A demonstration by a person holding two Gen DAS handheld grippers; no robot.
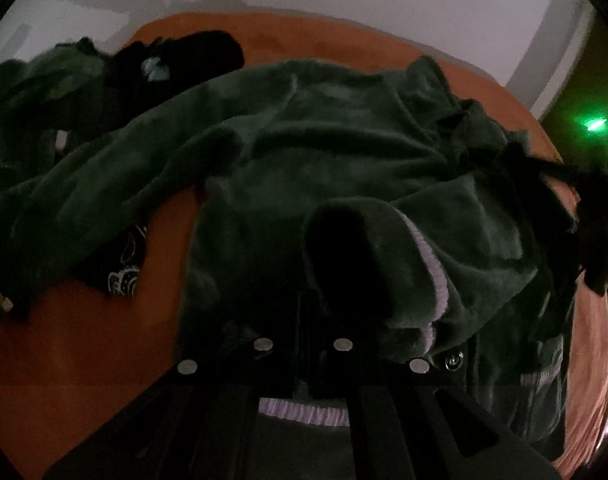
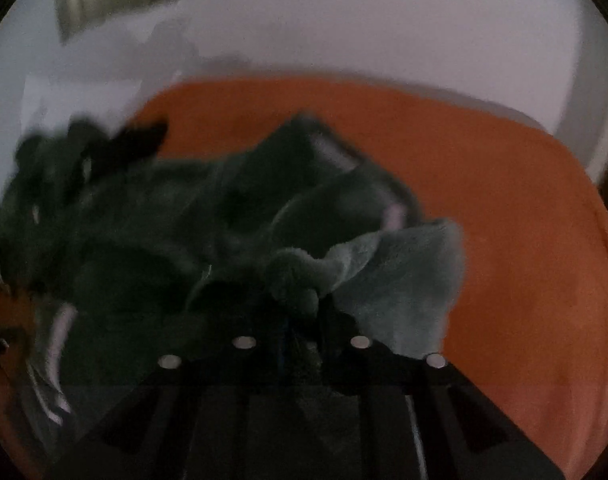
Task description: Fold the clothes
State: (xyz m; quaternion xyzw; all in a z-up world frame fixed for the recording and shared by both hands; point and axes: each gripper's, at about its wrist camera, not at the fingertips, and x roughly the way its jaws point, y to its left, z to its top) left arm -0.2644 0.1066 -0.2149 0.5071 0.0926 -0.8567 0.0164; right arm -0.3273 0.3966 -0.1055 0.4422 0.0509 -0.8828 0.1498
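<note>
A dark green fleece garment (image 1: 343, 140) with lilac trim lies spread on the orange bed cover (image 1: 64, 360). In the left wrist view its hem is bunched up over my left gripper (image 1: 304, 312), whose jaws are closed tight on the fabric, with the fingertips hidden under the fleece. A metal snap (image 1: 453, 360) shows beside the lilac edge. The right wrist view is blurred. There the same green garment (image 2: 184, 232) rises in a wad between the fingers of my right gripper (image 2: 300, 312), which pinch it. A paler flap (image 2: 415, 280) hangs off to the right.
More clothes lie at the far left: a black piece (image 1: 192, 56), a green heap (image 1: 32, 88) and a black patterned item (image 1: 124, 268) half under the sleeve. Bare orange cover (image 2: 503, 200) stretches right of the garment. A white wall stands behind the bed.
</note>
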